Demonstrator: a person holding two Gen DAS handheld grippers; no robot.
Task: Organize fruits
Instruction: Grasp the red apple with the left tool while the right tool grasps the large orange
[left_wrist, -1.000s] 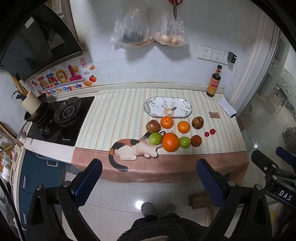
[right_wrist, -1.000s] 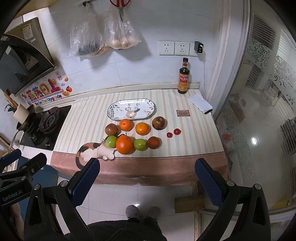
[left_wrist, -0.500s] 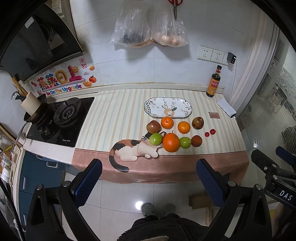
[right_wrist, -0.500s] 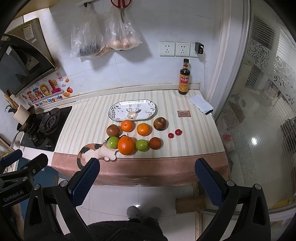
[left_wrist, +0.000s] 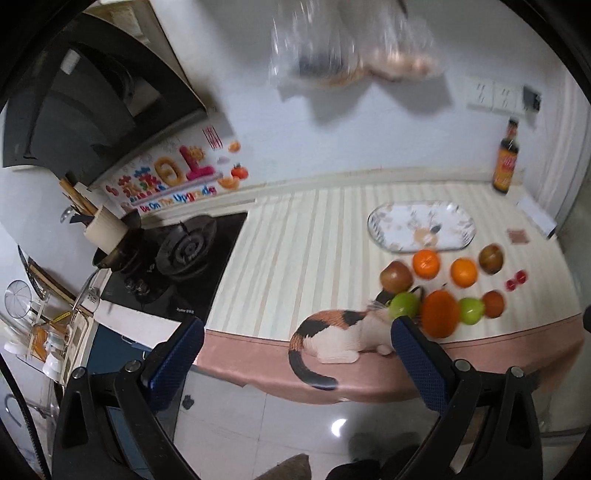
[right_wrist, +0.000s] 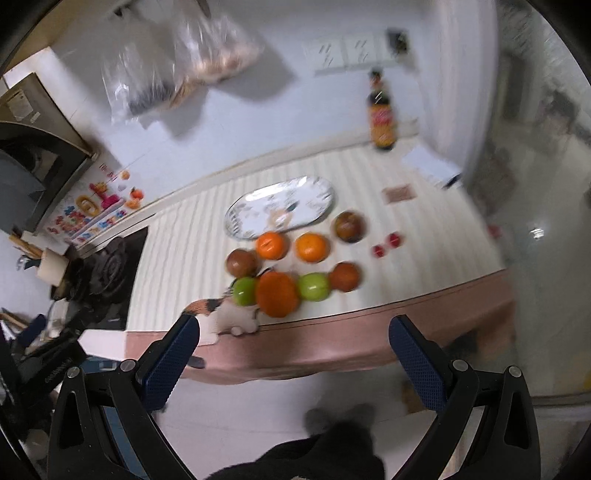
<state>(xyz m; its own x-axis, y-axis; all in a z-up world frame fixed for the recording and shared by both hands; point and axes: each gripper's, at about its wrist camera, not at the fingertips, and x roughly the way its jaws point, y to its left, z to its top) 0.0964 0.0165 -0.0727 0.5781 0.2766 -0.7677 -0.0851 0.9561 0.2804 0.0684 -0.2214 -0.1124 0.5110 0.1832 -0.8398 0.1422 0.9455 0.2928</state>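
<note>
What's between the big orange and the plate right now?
Two smaller oranges sit between the big orange and the plate. It would likely need lifting over them.

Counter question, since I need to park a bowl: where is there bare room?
The striped stretch between the stove and the plate is bare. The plate itself holds nothing. It is crowded in front of the plate, where the fruits cluster toward the counter edge, with two small red fruits beside them.
</note>
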